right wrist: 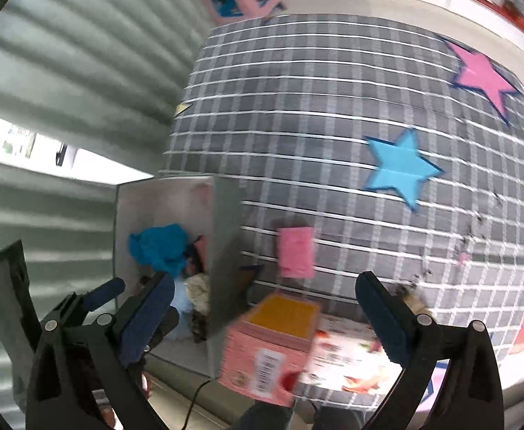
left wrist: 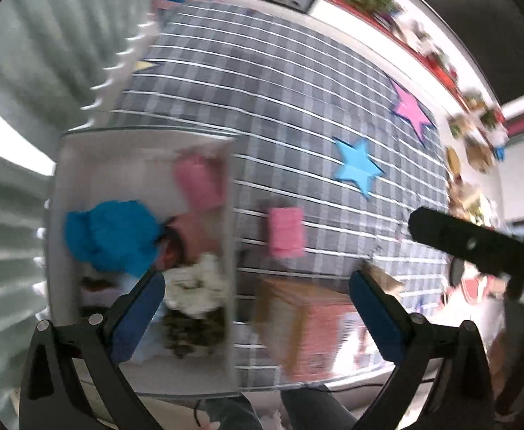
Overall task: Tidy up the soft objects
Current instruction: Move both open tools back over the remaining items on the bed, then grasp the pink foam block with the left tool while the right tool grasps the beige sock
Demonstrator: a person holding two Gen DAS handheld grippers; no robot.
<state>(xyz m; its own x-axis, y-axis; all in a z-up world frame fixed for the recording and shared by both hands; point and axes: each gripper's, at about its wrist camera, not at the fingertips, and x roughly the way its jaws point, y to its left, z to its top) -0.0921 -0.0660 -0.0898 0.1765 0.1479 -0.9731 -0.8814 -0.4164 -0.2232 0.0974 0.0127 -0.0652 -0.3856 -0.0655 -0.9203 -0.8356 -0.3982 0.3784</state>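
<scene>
Both tools are hanging above the counter (right wrist: 351, 107) with nothing in them: the left hand-held gripper (left wrist: 256, 308) is gaping wide, its blue fingers (left wrist: 138, 317) spread apart, and the right hand-held gripper (right wrist: 265, 313) is spread just as wide. Just ahead of the right one, between and below its fingers, a pink carton (right wrist: 269, 344) is sitting near the counter's front edge, and beyond that a pink sponge (right wrist: 295, 252) is lying alone on the checked cloth. Off to the left of both tools a white bin (left wrist: 231, 251) is already holding a blue fluffy cloth (left wrist: 111, 236), a second pink sponge (left wrist: 199, 182), and some cream and dark soft pieces I cannot make out. My guess is the loose sponge is the next thing to go in. Both views are smearing with motion, so a hurried reach could clip the carton on the way, or pinch the tablecloth along with the sponge and drag it. The bin's near wall is standing tall too; a low carry could snag on it.
</scene>
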